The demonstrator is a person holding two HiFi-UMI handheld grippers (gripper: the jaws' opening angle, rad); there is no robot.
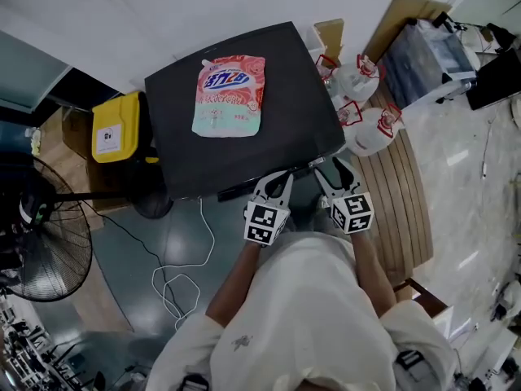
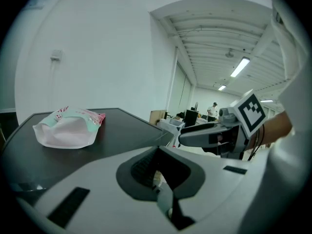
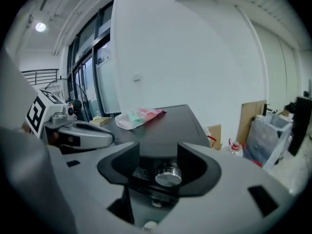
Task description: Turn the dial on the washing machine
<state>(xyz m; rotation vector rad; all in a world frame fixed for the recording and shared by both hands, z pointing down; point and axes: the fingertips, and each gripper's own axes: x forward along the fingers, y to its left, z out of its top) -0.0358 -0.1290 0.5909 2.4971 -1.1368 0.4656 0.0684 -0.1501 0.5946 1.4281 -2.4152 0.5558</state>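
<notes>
Now right gripper (image 3: 159, 164) straddles dial (image 3: 168, 176); fingers (image 3: 121, 164) apart.

- Detergent pouch (image 1: 229, 96), pink and pale green, lay flat with its capped corner toward the wall.
- Yellow case (image 1: 116, 127) with a white label stood to the left, on a brown box.
- Pedestal fan (image 1: 41, 235), black wire guard, stood at the far left.
- White cable (image 1: 183, 275) lay in loose loops on the grey floor (image 1: 138, 243).
- Two white jugs (image 1: 358, 80) with red-and-white labels lay on a slatted wooden platform (image 1: 399, 202).
- Cardboard sheet (image 1: 407, 15) leaned against the wall.
- Clear plastic bag (image 1: 423, 55), filled, sat beside the cardboard.
</notes>
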